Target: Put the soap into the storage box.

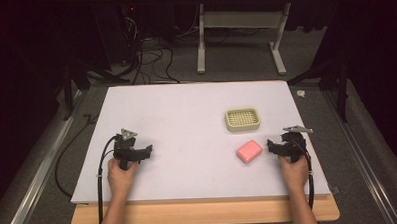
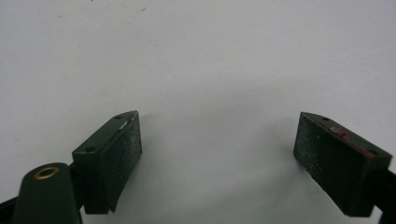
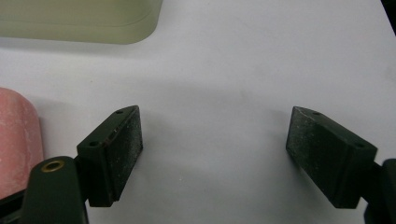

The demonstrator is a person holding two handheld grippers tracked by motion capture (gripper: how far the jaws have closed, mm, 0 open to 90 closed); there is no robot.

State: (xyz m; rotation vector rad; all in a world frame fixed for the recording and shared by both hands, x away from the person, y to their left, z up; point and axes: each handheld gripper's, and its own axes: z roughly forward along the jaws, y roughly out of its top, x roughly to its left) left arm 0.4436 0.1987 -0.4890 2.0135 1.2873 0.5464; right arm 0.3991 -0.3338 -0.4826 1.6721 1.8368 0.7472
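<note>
A pink bar of soap [image 1: 249, 150] lies on the white board [image 1: 186, 117] at the right. In the right gripper view the soap [image 3: 16, 144] sits just left of my left jaw, not touching it. A pale green soap dish [image 1: 242, 119] with a slotted top stands just beyond the soap, and its rounded wall [image 3: 79, 21] runs along the top left of the right gripper view. My right gripper [image 1: 286, 143] [image 3: 215, 116] is open beside the soap, with bare board between its jaws. My left gripper [image 1: 132, 148] [image 2: 217, 126] is open over bare board at the left.
The board rests on a wooden table whose front edge [image 1: 205, 214] shows below it. Beyond the board are a dark floor with cables [image 1: 144, 54] and a white table frame [image 1: 234, 40]. Metal rails [image 1: 368, 156] flank both sides.
</note>
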